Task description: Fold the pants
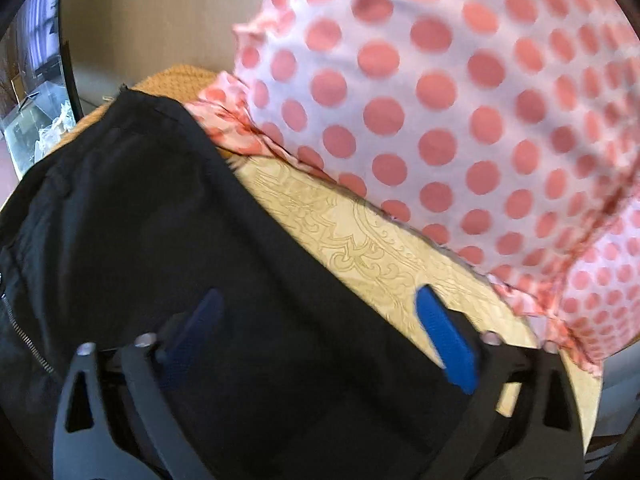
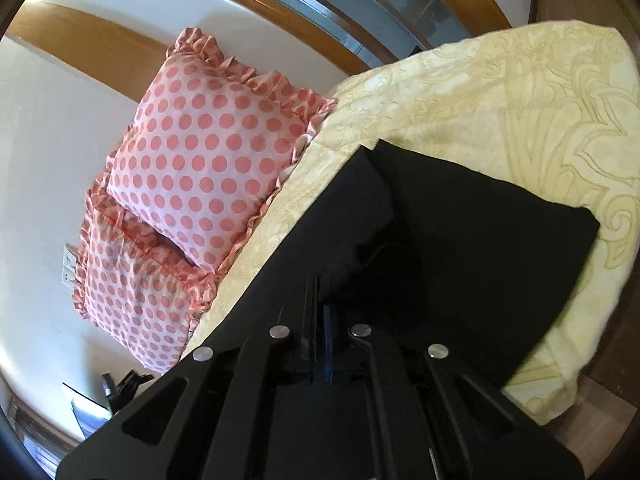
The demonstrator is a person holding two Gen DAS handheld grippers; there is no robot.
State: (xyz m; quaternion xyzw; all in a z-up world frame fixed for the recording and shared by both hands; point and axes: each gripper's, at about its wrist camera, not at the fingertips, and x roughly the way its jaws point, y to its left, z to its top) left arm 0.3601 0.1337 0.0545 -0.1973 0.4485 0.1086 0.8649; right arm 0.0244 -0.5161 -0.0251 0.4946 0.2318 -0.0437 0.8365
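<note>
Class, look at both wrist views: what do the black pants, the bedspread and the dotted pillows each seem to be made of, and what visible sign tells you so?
Black pants: matte woven cloth, perhaps cotton or a blend; no shine, soft folds, a metal zipper.
Bedspread: pale yellow quilted fabric; stitched scroll lines sink into its surface.
Dotted pillows: thin, slightly glossy cloth, possibly a polyester blend; ruffled edges, faint sheen.

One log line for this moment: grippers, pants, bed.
left gripper: open over black fabric pants | right gripper: shut on pants | surface: cream patterned bedspread | nearby: pink polka-dot ruffled pillows
</note>
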